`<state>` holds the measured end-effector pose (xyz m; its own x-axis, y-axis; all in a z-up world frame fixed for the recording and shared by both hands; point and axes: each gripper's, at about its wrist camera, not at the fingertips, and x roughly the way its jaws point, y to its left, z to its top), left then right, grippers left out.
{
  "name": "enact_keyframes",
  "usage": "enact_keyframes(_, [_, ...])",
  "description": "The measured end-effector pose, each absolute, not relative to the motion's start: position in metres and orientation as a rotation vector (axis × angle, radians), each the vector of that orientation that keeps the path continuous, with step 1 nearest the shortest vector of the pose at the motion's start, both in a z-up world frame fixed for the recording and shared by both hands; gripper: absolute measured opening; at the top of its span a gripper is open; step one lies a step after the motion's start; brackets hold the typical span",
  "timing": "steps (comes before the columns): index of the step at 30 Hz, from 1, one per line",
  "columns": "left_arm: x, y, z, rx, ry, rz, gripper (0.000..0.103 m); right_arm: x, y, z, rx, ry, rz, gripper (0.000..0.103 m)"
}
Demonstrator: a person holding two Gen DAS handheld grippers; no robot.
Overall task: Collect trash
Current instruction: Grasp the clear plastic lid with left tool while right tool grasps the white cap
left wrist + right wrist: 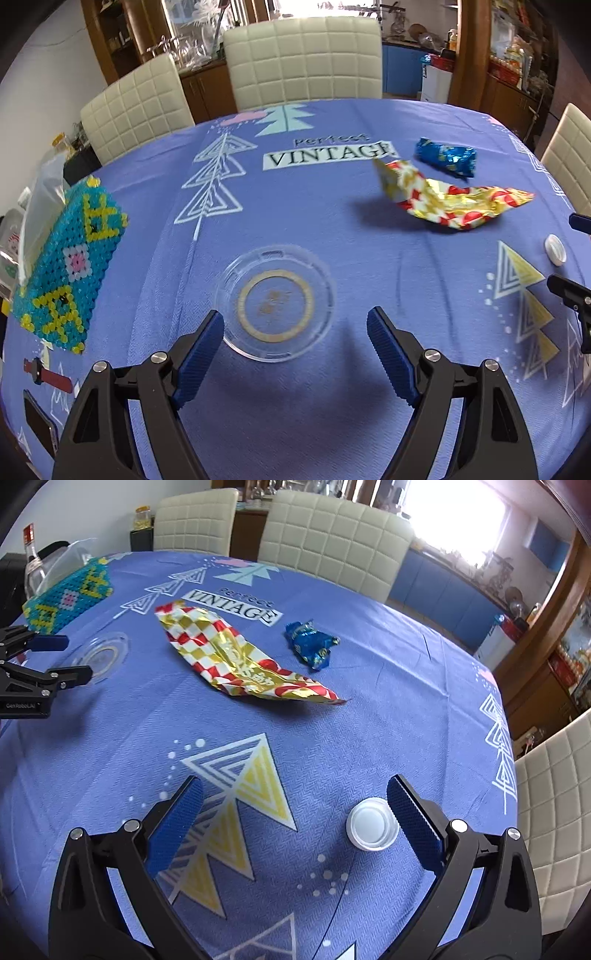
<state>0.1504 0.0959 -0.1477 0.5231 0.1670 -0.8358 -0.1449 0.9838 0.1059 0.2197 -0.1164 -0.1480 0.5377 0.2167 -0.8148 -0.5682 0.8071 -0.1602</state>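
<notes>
Left wrist view: the left gripper (295, 325) hangs with jaws wide apart and empty over a clear glass dish (275, 304) on the blue-clothed worktop (295, 221). Farther right lie a red-and-gold checked wrapper (450, 201) and a blue foil wrapper (445, 155).

Right wrist view: the right gripper (295, 812) is spread wide, a white bottle cap (372, 829) on the cloth just beside its right pad (413, 819), apparently untouched.

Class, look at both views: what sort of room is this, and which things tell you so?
Most likely a home dining room. A table under a printed purple tablecloth is ringed by cream padded chairs, and a wooden cabinet with glassware stands behind.
</notes>
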Motion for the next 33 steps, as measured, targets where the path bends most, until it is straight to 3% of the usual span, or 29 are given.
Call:
enact_keyframes(9, [0.167, 0.096, -0.164, 0.017, 0.999, 0.077, 0.075, 0.233, -0.121, -0.156, -0.397, 0.916, 0.442, 0.098])
enact_keyframes(11, [0.171, 0.095, -0.169, 0.02, 1.02, 0.063, 0.042, 0.234, -0.123, -0.157, -0.392, 0.92, 0.438, 0.098])
enact_keyframes(16, [0.174, 0.095, -0.167, 0.011, 1.01, 0.023, 0.005, 0.234, -0.128, -0.158, -0.378, 0.925, 0.43, 0.098])
enact_keyframes(30, [0.165, 0.07, -0.148, 0.068, 0.967, 0.01, 0.004, 0.241, -0.146, -0.162, -0.329, 0.954, 0.413, 0.097])
enact_keyframes(33, [0.166, 0.063, -0.148, 0.07, 0.97, -0.007, 0.004, 0.247, -0.155, -0.169, -0.27, 1.01, 0.437, 0.068])
